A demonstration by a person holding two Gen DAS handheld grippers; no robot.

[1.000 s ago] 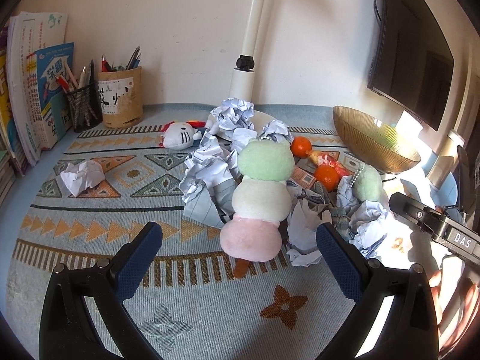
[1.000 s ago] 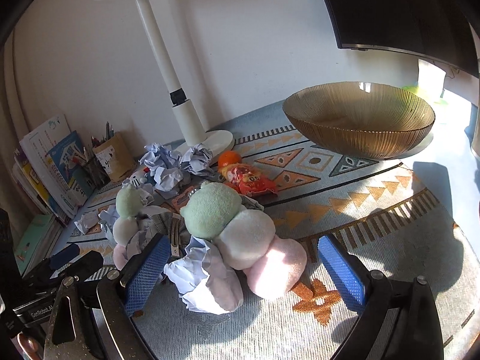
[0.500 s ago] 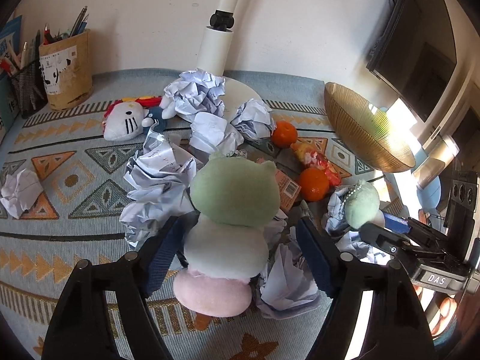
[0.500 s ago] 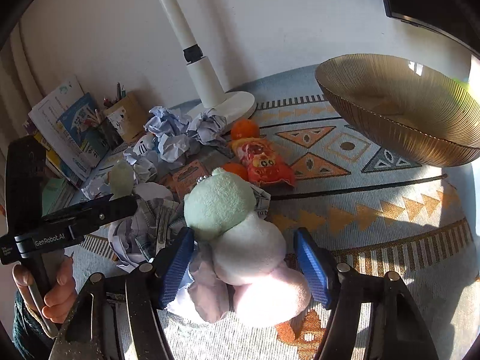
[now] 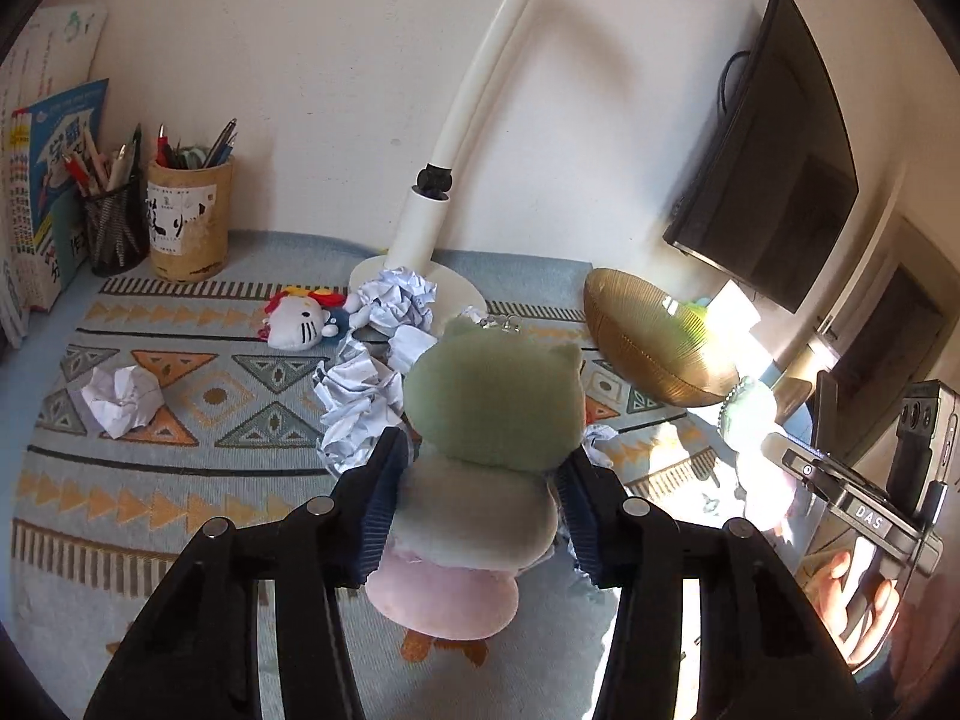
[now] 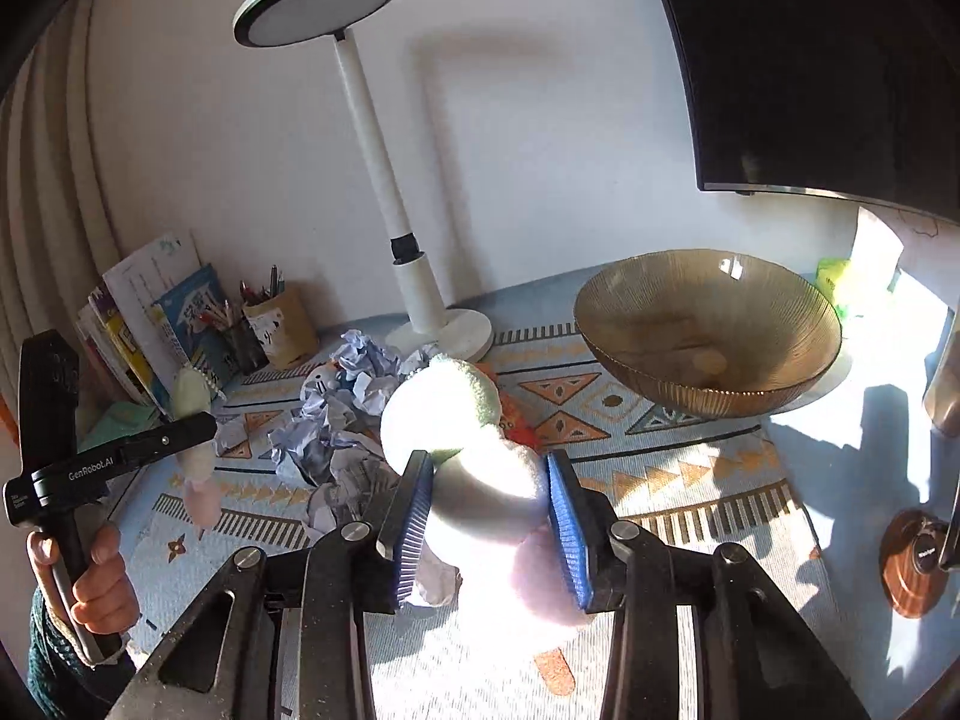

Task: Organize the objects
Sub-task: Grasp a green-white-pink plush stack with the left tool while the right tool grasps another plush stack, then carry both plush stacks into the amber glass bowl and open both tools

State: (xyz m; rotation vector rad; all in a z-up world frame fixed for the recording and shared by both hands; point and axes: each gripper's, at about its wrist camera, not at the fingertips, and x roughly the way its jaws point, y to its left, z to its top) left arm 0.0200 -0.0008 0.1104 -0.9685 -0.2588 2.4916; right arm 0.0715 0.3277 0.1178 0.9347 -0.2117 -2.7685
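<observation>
Both plushes lifted off the tabletop since a second ago. Left claw [image 5: 477, 510] clenched on left dango plush [image 5: 489, 420], above the paper wads [image 5: 360, 402]. Right claw [image 6: 489, 516] clenched on right dango plush [image 6: 474, 468], near the bowl [image 6: 708, 330].

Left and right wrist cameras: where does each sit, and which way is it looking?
Left wrist: mounted behind the left gripper, which is shut on a tricolour plush, looking forward toward the wall; the right hand shows at right.
Right wrist: behind the right gripper, shut on a second plush, facing the bowl; the left hand shows at left.
Shared: lamp, bowl, patterned rug, paper balls.
</observation>
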